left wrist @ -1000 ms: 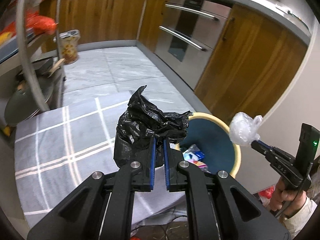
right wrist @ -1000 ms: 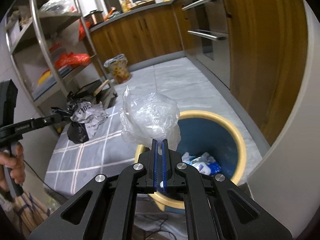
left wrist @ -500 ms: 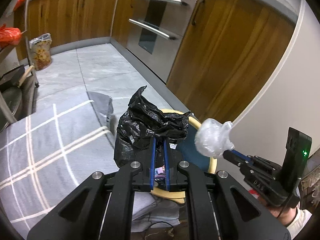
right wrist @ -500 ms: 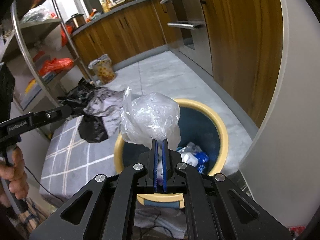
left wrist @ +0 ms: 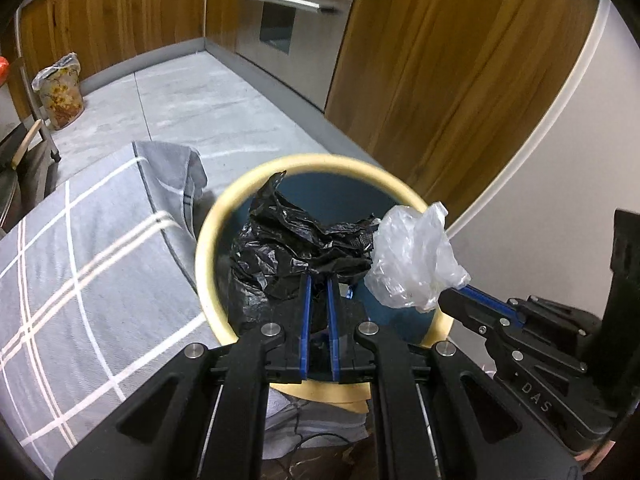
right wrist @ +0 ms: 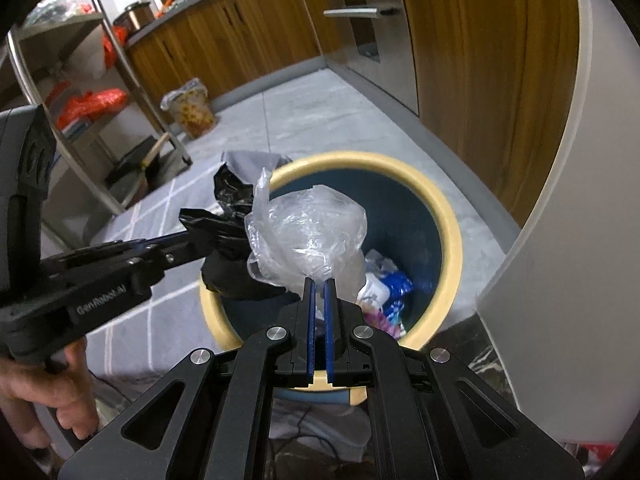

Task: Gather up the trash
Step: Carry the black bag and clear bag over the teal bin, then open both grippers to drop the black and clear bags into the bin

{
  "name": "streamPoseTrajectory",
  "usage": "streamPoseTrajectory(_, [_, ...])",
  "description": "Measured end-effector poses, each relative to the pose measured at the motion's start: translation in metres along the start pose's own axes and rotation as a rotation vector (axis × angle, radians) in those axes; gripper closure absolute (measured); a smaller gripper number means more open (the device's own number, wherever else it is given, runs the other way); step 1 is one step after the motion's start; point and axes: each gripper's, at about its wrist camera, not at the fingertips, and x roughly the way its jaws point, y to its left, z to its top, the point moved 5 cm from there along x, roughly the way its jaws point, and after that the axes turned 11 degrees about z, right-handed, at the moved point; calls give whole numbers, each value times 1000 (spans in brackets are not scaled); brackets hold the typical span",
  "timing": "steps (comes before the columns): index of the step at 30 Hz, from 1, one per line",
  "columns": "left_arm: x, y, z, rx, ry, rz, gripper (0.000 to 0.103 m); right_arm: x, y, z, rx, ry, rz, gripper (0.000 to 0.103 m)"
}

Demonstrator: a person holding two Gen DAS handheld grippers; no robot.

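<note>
Trash is nearly collected — the left gripper (left wrist: 318, 280) is clamped on a black bag (left wrist: 296, 240) and the right gripper (right wrist: 319, 280) on a clear bag (right wrist: 308, 236), both above the bin (right wrist: 450, 240) (wrappers inside) — only releasing remains.

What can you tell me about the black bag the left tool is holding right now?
The black bag is thin, glossy plastic film, crumpled into a wrinkled wad with a torn-looking peak sticking up. The left tool is shut on its lower edge, holding it in the air over the open mouth of the yellow-rimmed bin. Its right side sits against or just beside the clear bag; contact is unclear.
</note>
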Motion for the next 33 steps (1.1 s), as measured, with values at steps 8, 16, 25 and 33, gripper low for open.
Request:
streamPoseTrajectory(8, [19,-1,-7,-3,40,12,96,16,-3,-4,12,45,-13,98])
streamPoseTrajectory(16, [27,-1,-6,-5,56,14,89,21,-12,-7,49,70,-20,80])
streamPoseTrajectory(25, [14,10,-8,-32,26,22,55,10,-12,-6,54,35,-16,54])
streamPoseTrajectory(33, [-15,25,-2,-70,-47,16,30,-9,-7,-5,16,-25,-15,45])
